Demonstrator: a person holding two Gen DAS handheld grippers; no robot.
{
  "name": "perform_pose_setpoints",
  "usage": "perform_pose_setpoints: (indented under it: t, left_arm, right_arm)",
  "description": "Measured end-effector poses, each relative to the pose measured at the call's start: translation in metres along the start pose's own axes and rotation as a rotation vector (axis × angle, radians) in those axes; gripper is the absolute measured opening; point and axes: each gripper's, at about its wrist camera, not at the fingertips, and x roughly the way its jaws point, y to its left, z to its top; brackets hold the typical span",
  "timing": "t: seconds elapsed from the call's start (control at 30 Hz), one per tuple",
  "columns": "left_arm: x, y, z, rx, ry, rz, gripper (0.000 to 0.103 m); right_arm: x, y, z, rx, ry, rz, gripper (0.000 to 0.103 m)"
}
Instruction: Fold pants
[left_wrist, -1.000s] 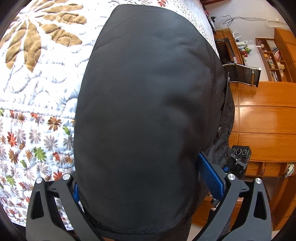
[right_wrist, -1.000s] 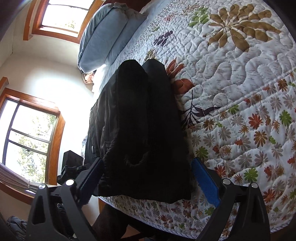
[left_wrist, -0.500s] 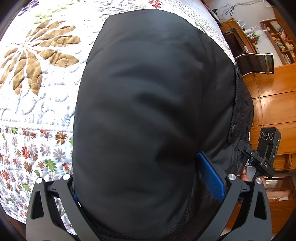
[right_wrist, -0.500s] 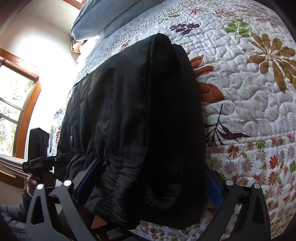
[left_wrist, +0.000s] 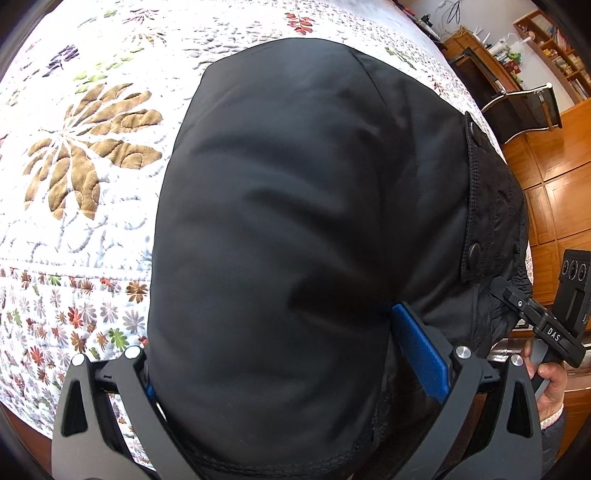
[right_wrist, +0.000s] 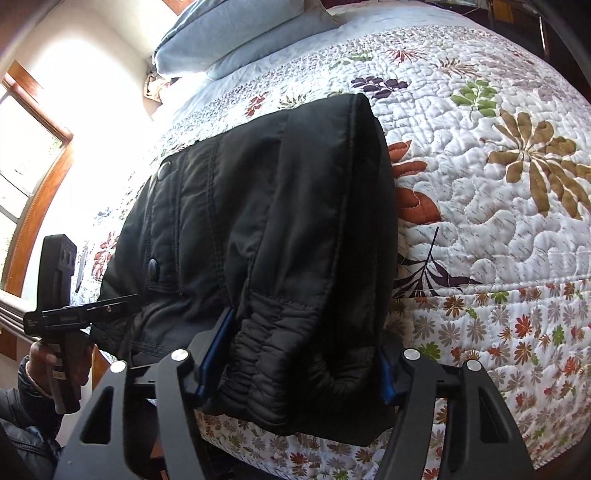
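The black padded pants (left_wrist: 280, 229) lie folded lengthwise on the floral quilt (left_wrist: 74, 184) near the bed's edge. My left gripper (left_wrist: 291, 373) is shut on the smooth leg end, which fills its jaws and hides the left pad. My right gripper (right_wrist: 306, 365) is shut on the elastic waistband end of the pants (right_wrist: 258, 221); snap buttons show on the waist flap. Each gripper appears in the other's view: the right gripper (left_wrist: 535, 328) at the pants' right side, the left gripper (right_wrist: 62, 306) at the left.
The quilt (right_wrist: 480, 184) covers the bed. A blue-grey pillow (right_wrist: 236, 33) lies at its head by a window. Wooden cabinets (left_wrist: 554, 192), a chair (left_wrist: 524, 107) and shelves stand beyond the bed's far side.
Both grippers have carried their ends of the pants up and over the bed, so the pants now lie farther onto the quilt. The other gripper has come into each view.
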Motion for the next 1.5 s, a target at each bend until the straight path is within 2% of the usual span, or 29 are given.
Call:
perform_pose_setpoints:
  t: [0.3, 0.7, 0.87, 1.3, 1.5]
  left_arm:
    - [0.003, -0.013, 0.020, 0.031, -0.017, 0.032, 0.101]
    - [-0.005, 0.004, 0.045, 0.021, -0.046, 0.043, 0.101]
    - [-0.010, 0.023, 0.060, -0.010, -0.061, 0.050, 0.101]
    - [-0.027, 0.089, 0.127, -0.090, -0.113, 0.112, 0.101]
    - [-0.031, 0.104, 0.153, -0.105, -0.124, 0.144, 0.101]
  right_arm:
    - [0.000, 0.008, 0.006, 0.003, -0.005, -0.007, 0.063]
    - [0.013, 0.032, 0.030, -0.036, -0.004, 0.000, 0.062]
    - [0.029, 0.051, 0.050, -0.071, 0.007, 0.008, 0.062]
    - [0.098, 0.108, 0.118, -0.123, 0.042, 0.053, 0.062]
    - [0.119, 0.123, 0.134, -0.135, 0.053, 0.067, 0.062]
